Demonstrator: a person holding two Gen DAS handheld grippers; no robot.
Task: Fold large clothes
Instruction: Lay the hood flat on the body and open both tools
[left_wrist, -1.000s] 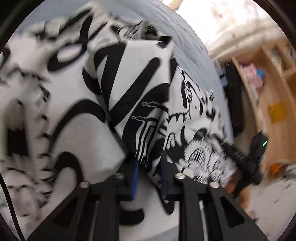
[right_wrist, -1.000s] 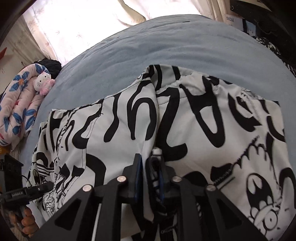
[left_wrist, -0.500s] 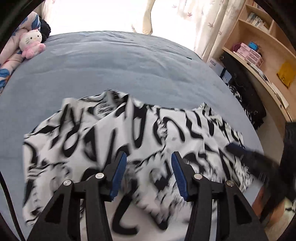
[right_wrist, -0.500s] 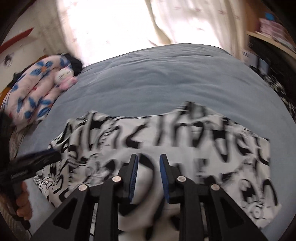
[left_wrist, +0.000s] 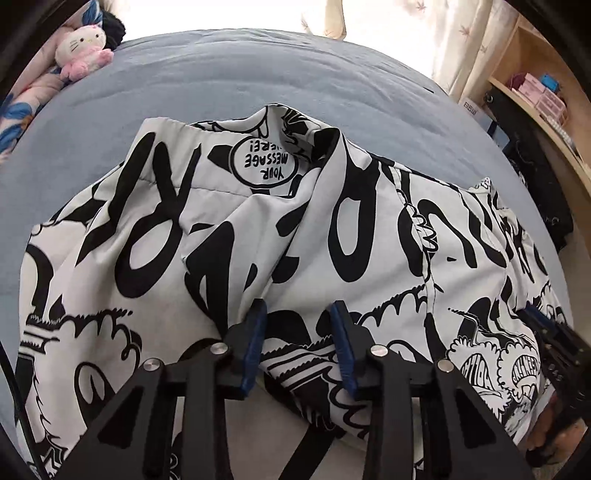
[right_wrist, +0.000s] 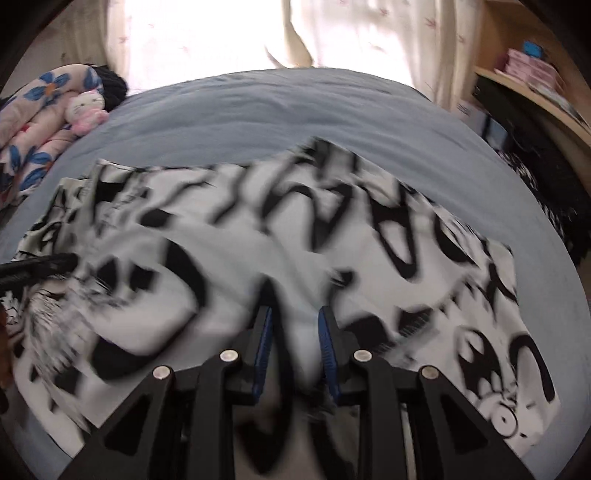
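Observation:
A large white garment with black graffiti print (left_wrist: 332, 229) lies rumpled on the blue bed (left_wrist: 258, 74). It also shows, blurred, in the right wrist view (right_wrist: 258, 229). My left gripper (left_wrist: 297, 325) is open just above the cloth, nothing between its blue pads (left_wrist: 255, 339). My right gripper (right_wrist: 295, 325) is open over the near part of the garment, and its dark tip shows at the left wrist view's right edge (left_wrist: 554, 343). The left gripper's tip pokes in at the right wrist view's left edge (right_wrist: 37, 266).
A Hello Kitty plush (left_wrist: 83, 48) and a floral blanket (right_wrist: 33, 122) lie at the bed's far left. Curtains (right_wrist: 258, 33) hang behind the bed. A wooden shelf with boxes (left_wrist: 535, 92) and dark bags (right_wrist: 535, 177) stand at the right.
Both grippers let go of the garment and opened. The cloth dropped onto the bed and now lies spread. Both cameras pulled back and tilted up; the right one is still moving.

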